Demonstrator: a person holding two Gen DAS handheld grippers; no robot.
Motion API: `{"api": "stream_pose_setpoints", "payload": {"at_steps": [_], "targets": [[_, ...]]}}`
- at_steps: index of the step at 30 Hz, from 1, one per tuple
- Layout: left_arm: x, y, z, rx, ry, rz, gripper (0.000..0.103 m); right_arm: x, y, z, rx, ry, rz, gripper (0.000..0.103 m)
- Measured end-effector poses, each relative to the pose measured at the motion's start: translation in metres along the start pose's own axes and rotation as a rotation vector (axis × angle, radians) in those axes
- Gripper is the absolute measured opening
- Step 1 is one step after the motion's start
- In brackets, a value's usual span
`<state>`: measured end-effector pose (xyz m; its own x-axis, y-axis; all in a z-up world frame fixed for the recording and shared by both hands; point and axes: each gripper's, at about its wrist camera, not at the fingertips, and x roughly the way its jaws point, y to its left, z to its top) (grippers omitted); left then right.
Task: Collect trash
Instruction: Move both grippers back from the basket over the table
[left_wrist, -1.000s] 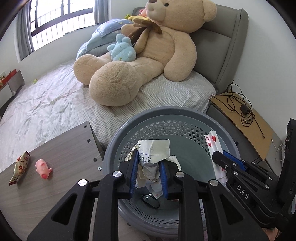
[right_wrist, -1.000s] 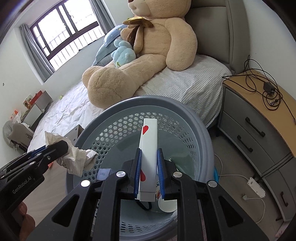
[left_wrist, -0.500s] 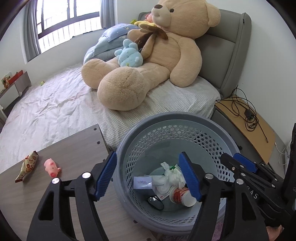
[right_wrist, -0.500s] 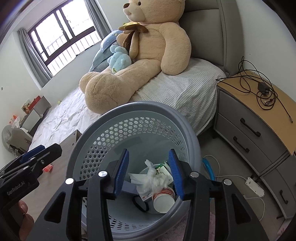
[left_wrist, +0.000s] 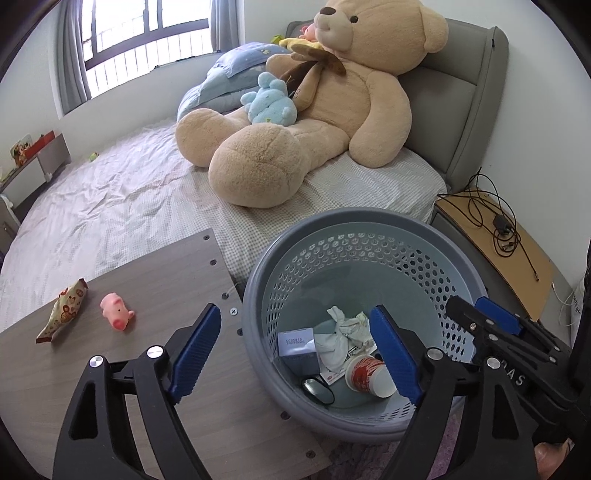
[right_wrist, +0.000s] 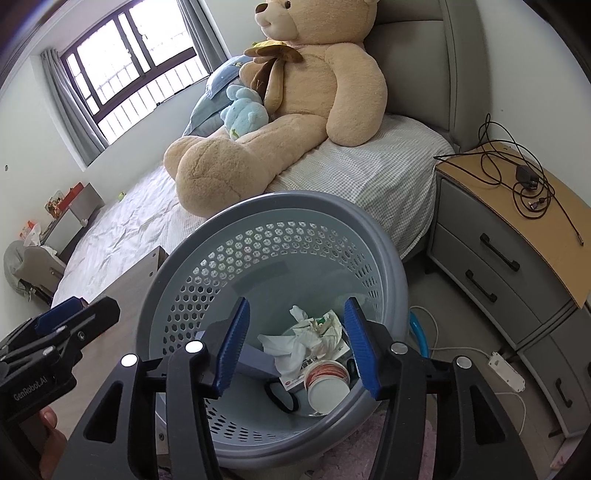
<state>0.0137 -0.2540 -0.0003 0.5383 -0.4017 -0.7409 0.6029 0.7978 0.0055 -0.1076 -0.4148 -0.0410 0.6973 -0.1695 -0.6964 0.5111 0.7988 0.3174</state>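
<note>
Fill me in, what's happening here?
A person with a handheld gripper in each hand is collecting trash into a grey perforated basket beside the bed. Both the left gripper and the right gripper are open and empty above the basket. Inside lie crumpled paper, a paper cup and a small box. On the wooden table to the left, a snack wrapper and a pink pig toy remain; the wrapper looks like the likely next pickup.

The basket (left_wrist: 369, 236) holds one paper cup (left_wrist: 369, 374), one crumpled paper (left_wrist: 341, 334) and one small box (left_wrist: 297, 345); one wrapper (left_wrist: 62, 310) and one pig toy (left_wrist: 116, 315) lie near the tabletop's left edge.
</note>
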Motion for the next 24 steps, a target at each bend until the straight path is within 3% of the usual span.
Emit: {"api": "stream_pose_setpoints", "payload": {"at_steps": [12, 24], "targets": [[-0.024, 0.031, -0.017, -0.040, -0.033, 0.027, 0.086, -0.024, 0.017, -0.003, -0.044, -0.055, -0.010, 0.066], [-0.049, 0.084, -0.046, -0.124, -0.051, 0.074, 0.087, -0.030, 0.073, -0.018, -0.146, -0.051, 0.028, 0.066]]}}
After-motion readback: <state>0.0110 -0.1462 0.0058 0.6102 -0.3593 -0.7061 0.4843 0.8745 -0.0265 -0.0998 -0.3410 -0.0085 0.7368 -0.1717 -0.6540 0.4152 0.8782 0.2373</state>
